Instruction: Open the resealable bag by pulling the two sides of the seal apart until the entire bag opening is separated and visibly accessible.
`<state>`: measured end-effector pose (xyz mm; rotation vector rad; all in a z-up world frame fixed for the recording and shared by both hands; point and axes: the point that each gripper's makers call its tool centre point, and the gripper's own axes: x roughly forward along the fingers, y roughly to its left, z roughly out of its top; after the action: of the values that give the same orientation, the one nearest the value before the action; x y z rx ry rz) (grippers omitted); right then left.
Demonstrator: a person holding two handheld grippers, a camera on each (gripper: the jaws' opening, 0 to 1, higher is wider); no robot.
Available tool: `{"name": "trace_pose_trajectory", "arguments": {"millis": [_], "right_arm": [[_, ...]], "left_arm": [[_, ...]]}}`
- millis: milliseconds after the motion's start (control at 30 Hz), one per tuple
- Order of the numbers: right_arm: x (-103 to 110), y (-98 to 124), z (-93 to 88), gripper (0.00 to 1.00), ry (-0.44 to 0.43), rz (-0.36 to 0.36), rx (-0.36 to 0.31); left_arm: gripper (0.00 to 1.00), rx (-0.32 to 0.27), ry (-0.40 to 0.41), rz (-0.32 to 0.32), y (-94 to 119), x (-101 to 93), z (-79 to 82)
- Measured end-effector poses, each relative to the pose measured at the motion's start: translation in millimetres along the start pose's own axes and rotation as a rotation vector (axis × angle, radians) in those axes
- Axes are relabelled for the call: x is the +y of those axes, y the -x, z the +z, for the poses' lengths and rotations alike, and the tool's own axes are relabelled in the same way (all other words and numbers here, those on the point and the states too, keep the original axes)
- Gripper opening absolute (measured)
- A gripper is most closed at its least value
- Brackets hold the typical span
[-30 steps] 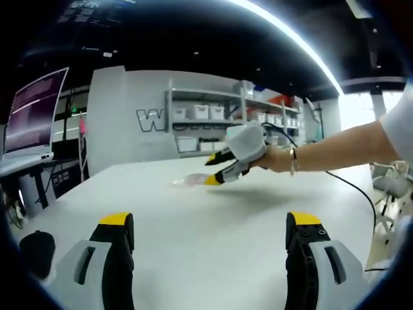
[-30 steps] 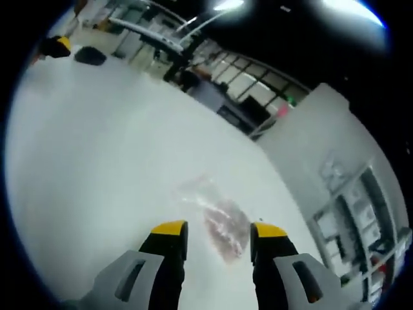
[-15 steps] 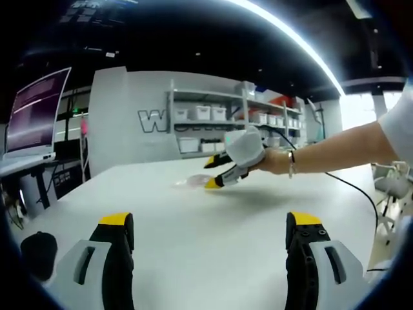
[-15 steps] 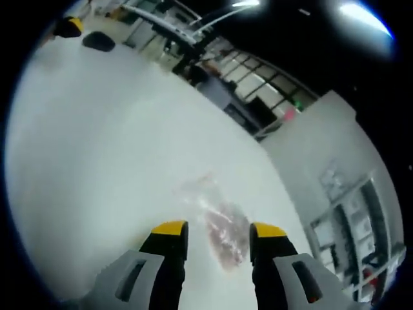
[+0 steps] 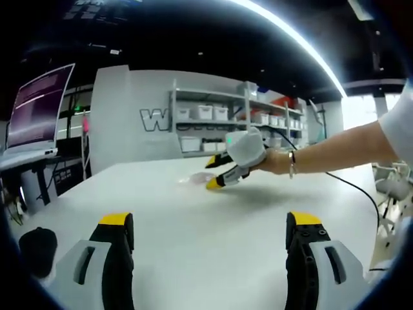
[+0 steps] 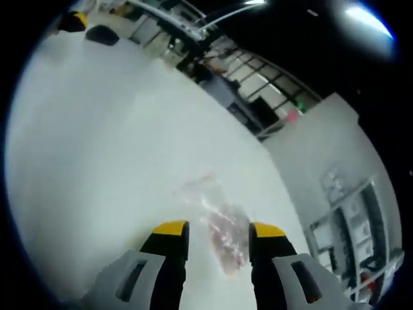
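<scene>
A clear resealable bag [image 6: 208, 201] with pinkish contents lies flat on the white table [image 6: 97, 142]. My right gripper [image 6: 218, 230] hovers low over it, open, and the bag's near end shows between the two yellow-tipped jaws. From the left gripper view the same bag [image 5: 193, 179] is a small pale shape far across the table. There the right gripper [image 5: 212, 173] stands at its right side in a person's hand, tips apart. My left gripper [image 5: 210, 221] is wide open near the table's front edge, holding nothing.
A black rounded object [image 5: 35, 249] rests on the table at the left gripper's left, also seen as a dark shape [image 6: 102, 35]. A monitor [image 5: 42, 105] stands on a desk to the left. Shelves with white bins [image 5: 213, 123] line the back wall.
The right gripper view has tilted slightly, and the bag stays between its jaws. The left gripper has hardly moved.
</scene>
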<state>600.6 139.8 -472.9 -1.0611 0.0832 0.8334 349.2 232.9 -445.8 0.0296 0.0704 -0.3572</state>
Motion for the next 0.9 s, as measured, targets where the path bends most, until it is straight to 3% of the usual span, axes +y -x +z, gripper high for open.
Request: {"name": "trace_pose_trajectory", "arguments": {"millis": [400,900], "right_arm": [[3.0,-4.7,3.0,0.32,0.056,0.001,-0.002],[4.9,-12.4,7.1,0.29,0.062,0.013,-0.004]], "left_arm": [[0.96,-0.003,-0.002,0.0,-1.0,1.2,1.5],[0.96,-0.007,0.001,0.003,-2.3,4.8,2.0]]}}
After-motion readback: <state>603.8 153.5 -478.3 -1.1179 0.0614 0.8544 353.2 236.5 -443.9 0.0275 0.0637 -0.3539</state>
